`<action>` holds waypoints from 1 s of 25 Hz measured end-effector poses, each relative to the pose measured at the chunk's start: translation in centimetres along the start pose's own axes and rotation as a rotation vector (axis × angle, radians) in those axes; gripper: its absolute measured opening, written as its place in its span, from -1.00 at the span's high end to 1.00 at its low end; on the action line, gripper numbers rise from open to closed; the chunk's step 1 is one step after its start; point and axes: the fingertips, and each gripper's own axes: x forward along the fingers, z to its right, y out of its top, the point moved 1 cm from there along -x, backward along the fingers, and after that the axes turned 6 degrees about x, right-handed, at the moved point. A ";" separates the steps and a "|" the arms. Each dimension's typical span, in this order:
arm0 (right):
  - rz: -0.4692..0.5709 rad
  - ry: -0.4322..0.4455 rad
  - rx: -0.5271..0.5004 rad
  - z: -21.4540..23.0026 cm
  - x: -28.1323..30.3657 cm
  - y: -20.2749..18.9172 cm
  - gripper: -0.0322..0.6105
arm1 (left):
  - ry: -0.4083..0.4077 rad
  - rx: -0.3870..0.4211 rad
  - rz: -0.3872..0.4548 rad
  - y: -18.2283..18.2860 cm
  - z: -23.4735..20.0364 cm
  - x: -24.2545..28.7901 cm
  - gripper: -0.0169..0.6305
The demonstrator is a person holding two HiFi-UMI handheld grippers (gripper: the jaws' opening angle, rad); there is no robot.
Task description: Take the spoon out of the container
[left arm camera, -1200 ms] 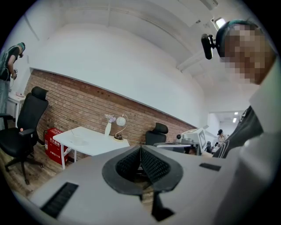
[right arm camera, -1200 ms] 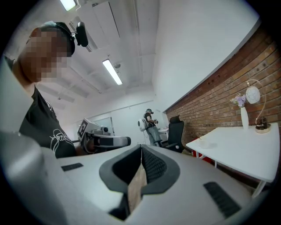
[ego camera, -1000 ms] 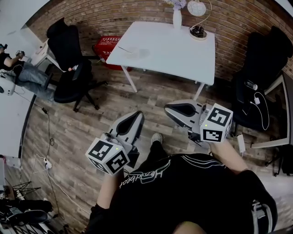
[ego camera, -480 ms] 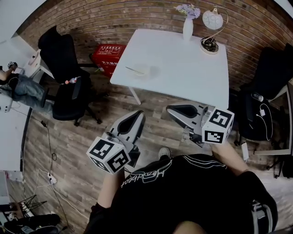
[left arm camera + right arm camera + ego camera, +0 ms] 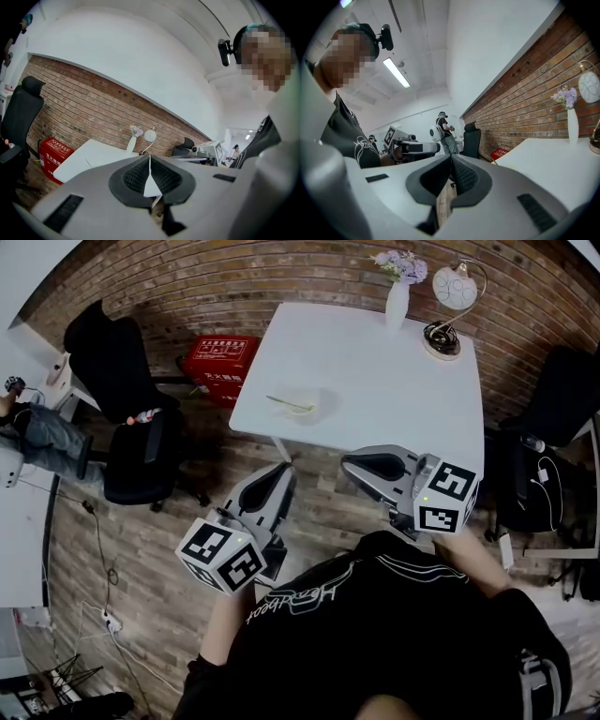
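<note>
Two grippers are in my hands, and both are shut tight. My left gripper (image 5: 150,164) has its jaws pressed together with nothing between them. My right gripper (image 5: 451,164) is the same: jaws together, nothing held.

I hold both of them out in front of my belly, side by side with a gap between them. They are up over the wooden floor (image 5: 141,549). Both point toward the white table (image 5: 394,371) ahead of me.

The spoon (image 5: 289,405) is thin and pale green. It lies in a clear container (image 5: 307,409), and its handle sticks out to the left. The container sits on the table, near the left front corner. Both grippers are well apart from it and touch nothing.

At the far side of the table stands a white vase (image 5: 397,306) with purple flowers. Just beside it is a lamp (image 5: 452,292) with a round white shade. Behind them is a brick wall (image 5: 234,277).

To the left of the table a red box (image 5: 220,357) sits on the floor. Next to that is a black chair (image 5: 122,390). A person (image 5: 37,432) sits at the far left edge.
</note>
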 end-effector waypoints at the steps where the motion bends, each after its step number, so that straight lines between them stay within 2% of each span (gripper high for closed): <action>1: -0.001 0.000 0.001 0.3 0.2 0.0 0.91 | 0.002 0.003 0.003 0.0 -0.4 0.2 0.92; 7: -0.012 0.011 0.004 2.4 1.6 0.4 0.91 | 0.048 0.003 0.011 0.0 -3.3 1.1 0.91; 8: -0.010 0.014 0.006 2.9 1.8 0.6 0.91 | 0.056 0.003 0.013 0.1 -3.8 1.3 0.88; 10: -0.010 0.020 0.013 4.1 2.4 0.7 0.91 | 0.066 -0.001 0.017 0.2 -4.9 1.9 0.66; 16: -0.023 0.029 0.041 8.3 4.3 1.6 0.91 | 0.112 -0.026 0.036 1.4 -9.3 4.4 0.33; 21: -0.027 0.020 0.072 12.5 5.3 2.8 0.91 | 0.134 -0.065 0.021 1.8 -12.6 7.4 0.17; 25: -0.036 0.004 0.084 15.5 6.0 3.3 0.91 | 0.144 -0.077 0.002 1.4 -15.0 9.3 0.13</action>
